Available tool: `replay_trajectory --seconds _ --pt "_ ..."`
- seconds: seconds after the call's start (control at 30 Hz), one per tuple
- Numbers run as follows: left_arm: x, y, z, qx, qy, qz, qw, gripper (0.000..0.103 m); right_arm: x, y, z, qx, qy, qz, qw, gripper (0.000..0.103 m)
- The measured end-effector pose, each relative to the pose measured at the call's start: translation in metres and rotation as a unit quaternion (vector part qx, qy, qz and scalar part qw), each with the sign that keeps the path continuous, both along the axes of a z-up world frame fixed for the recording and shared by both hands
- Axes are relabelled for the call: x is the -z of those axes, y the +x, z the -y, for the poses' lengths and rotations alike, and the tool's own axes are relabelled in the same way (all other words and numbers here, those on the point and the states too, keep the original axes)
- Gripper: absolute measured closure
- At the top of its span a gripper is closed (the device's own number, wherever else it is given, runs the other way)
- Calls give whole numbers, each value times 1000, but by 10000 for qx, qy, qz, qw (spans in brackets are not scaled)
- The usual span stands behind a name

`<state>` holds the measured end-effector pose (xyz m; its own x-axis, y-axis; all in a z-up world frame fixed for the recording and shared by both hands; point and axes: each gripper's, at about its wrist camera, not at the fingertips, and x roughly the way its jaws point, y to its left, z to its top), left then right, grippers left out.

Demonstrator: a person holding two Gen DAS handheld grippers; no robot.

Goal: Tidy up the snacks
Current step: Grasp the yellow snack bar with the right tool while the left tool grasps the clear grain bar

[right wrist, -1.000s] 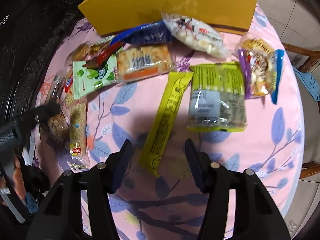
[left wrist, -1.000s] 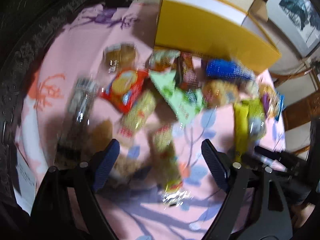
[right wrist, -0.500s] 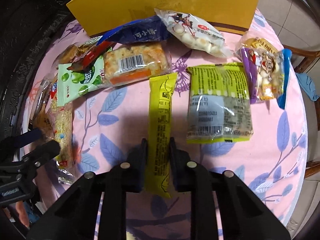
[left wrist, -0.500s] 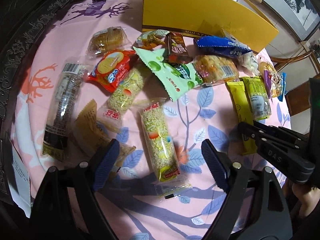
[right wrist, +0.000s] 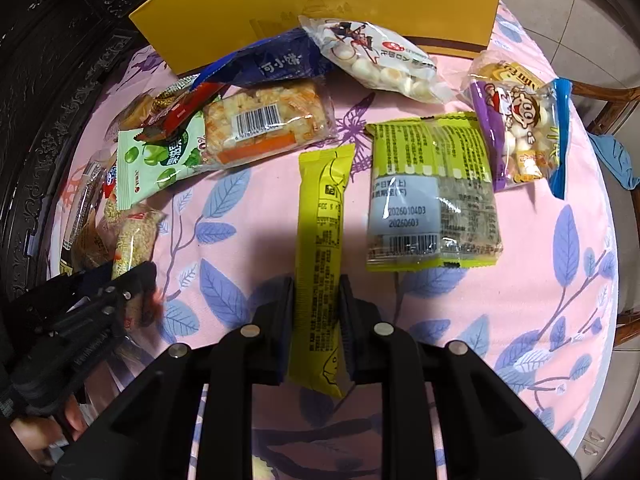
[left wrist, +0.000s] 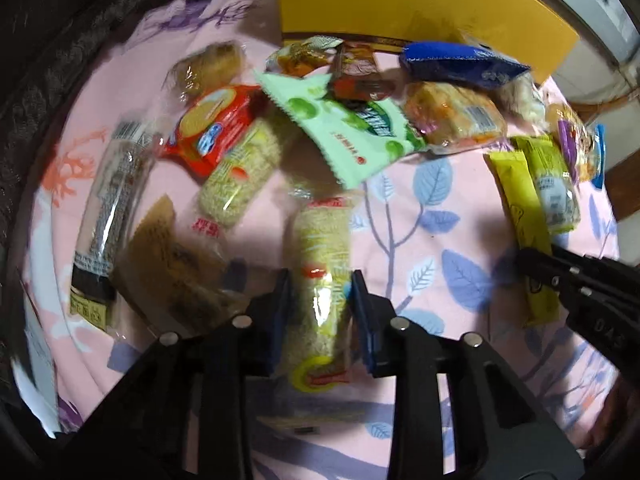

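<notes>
Left gripper (left wrist: 320, 284) clamped on puffed-rice bar (left wrist: 322, 276); right gripper (right wrist: 317, 292) clamped on yellow snack bar (right wrist: 322, 240), both over pink tablecloth (right wrist: 520, 300).

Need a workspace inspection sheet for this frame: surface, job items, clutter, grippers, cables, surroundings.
Surface: round table under pink leaf-print cloth.
Job's things: long yellow snack bar between the right gripper fingers; clear-wrapped puffed-rice roll between the left gripper fingers; lime-green flat packet, white candy-ball bag, purple-and-blue cartoon bag, pale green pea packet, red biscuit packet lying loose.
Clutter: nothing seen apart from snacks.
Grippers: both shut on their items.
Cables: nothing seen.
Surroundings: large yellow box at the far edge; dark carved wood on the left.
</notes>
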<state>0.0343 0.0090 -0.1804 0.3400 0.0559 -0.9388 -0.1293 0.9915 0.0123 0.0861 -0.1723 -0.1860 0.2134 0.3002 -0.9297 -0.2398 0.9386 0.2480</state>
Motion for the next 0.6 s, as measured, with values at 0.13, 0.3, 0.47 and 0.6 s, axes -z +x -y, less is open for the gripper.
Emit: replay_trajectory --seconds 0.13,0.3,0.47,0.6 --pt "1 1 1 -99 -26 56 9999 74 0 1 -2 22 -4 0 10000 81" --pt "-2 3 -2 -117 -244 169 9995 75 0 2 -4 45 -18 21 10000 82" --pt "-6 1 -9 -92 -617 164 9979 75 -12 -4 -3 40 47 218 9997 82" --pt "-15 -3 -2 70 -667 182 9976 76 -22 -6 -2 22 89 344 9994 82"
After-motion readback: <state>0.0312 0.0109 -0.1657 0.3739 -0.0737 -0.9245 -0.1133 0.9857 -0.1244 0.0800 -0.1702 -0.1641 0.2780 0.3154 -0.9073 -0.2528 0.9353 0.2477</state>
